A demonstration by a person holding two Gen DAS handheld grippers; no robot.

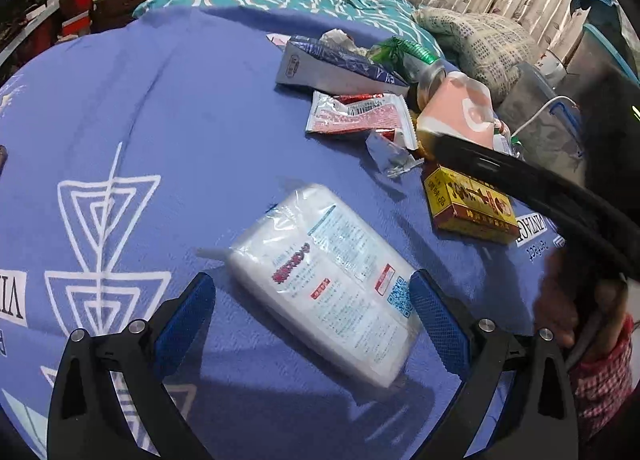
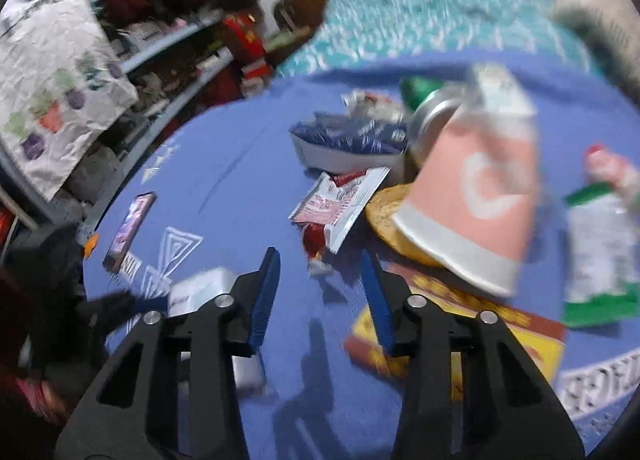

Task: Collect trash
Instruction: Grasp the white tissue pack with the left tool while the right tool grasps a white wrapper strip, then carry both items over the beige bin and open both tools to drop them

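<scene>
My left gripper is open low over the blue bedsheet, its blue pads either side of a white plastic-wrapped pack; the right pad is at the pack's corner, the left pad stands apart. A heap of trash lies beyond: a yellow-red box, a red-white wrapper, a silver scrap, a pink carton and a blue-white box. My right gripper is partly open, empty, pointing at a small red-white scrap just ahead. The picture is blurred.
A phone lies on the sheet at the left. Cluttered shelves and a white printed bag stand beyond the bed edge. A green-white packet lies right of the pink carton. A hand in a red checked sleeve holds a black curved object.
</scene>
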